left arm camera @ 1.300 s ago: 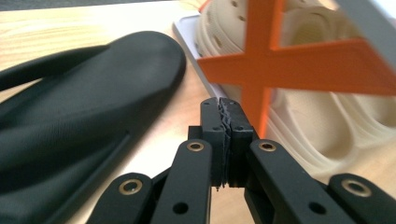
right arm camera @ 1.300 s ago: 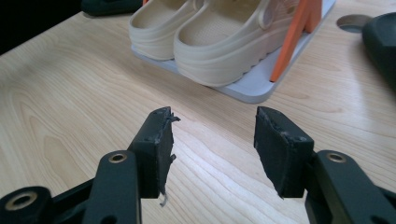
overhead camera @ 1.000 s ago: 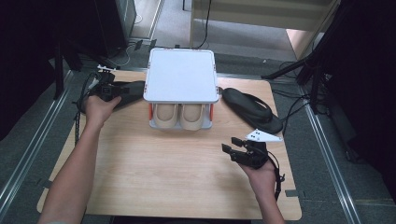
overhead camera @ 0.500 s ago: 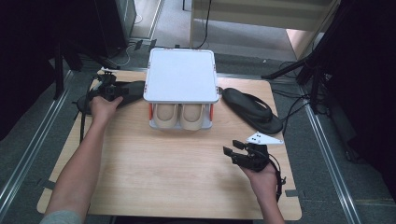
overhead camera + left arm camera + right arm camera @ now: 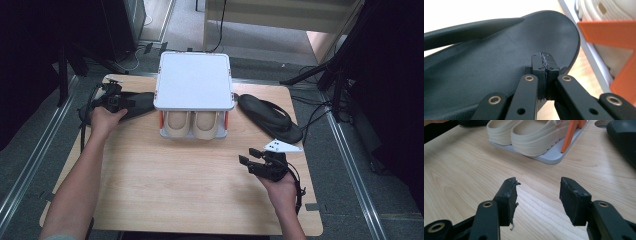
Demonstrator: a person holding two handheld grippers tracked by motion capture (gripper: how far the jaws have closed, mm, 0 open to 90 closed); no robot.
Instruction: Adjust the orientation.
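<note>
A black sandal point(image 5: 139, 103) lies on the wooden table point(image 5: 175, 180), left of a white two-shelf rack point(image 5: 194, 80). My left gripper point(image 5: 114, 100) is over that sandal. In the left gripper view its jaws are shut, pad against pad, with the left gripper point(image 5: 543, 58) just above the sandal's footbed point(image 5: 486, 57) and nothing seen between them. A second black sandal point(image 5: 270, 116) lies right of the rack. My right gripper point(image 5: 248, 164) stands open over bare wood near the front right, and the right gripper point(image 5: 537, 192) holds nothing.
A pair of cream clogs point(image 5: 192, 122) sits on the rack's lower shelf point(image 5: 549, 158) between orange posts point(image 5: 570, 132). Cables trail off the table's right side. Dark stands and floor rails surround the table.
My left gripper has sunk a little toward the left sandal. The right gripper has kept still.
</note>
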